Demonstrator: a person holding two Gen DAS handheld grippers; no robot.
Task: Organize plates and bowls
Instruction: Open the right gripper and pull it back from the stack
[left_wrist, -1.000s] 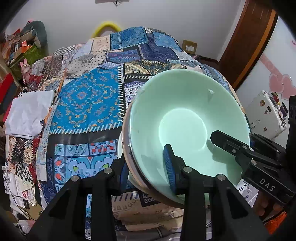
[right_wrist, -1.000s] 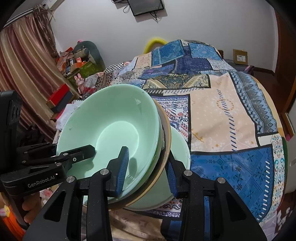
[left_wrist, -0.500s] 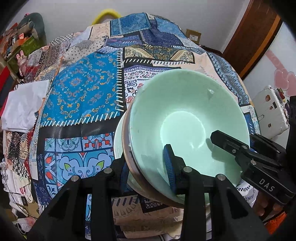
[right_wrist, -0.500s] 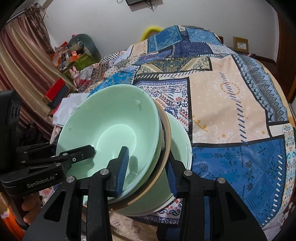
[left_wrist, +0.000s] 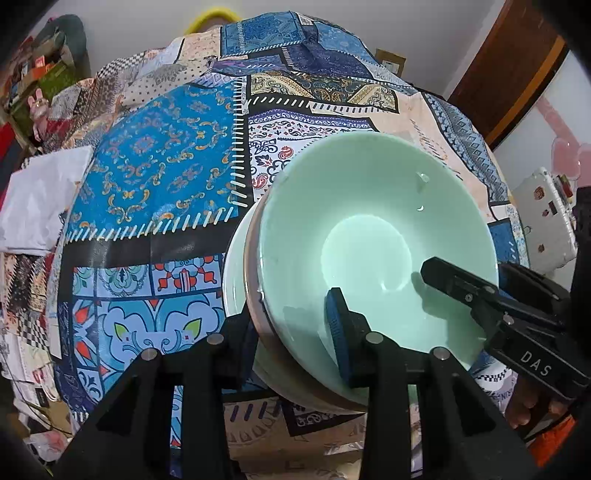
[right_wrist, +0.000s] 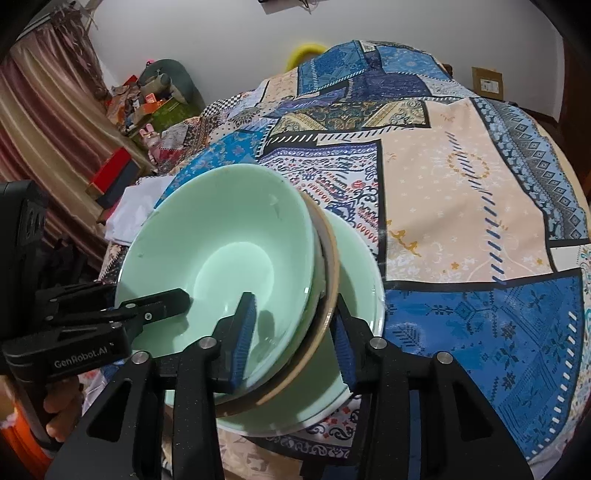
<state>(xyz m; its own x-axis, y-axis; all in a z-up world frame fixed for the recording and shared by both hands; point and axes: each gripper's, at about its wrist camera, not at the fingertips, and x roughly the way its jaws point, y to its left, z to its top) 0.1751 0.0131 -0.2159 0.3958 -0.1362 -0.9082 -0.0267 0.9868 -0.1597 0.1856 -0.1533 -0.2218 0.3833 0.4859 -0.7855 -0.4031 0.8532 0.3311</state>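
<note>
Both grippers clamped the stack's rim: the left gripper (left_wrist: 295, 325) and the right gripper (right_wrist: 295, 332). The stack (right_wrist: 229, 266), a green bowl on plates, was held tilted above the bed (right_wrist: 461, 192).

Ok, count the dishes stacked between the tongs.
3 that I can see: a green bowl on top, a brown-rimmed dish under it, and a pale green dish at the bottom. More may be hidden.

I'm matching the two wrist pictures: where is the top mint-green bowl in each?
Left wrist: mint-green bowl sits right of centre, on top of the stack.
Right wrist: the same bowl sits left of centre.
Shared landmark: the yellow ring at the far wall.
</note>
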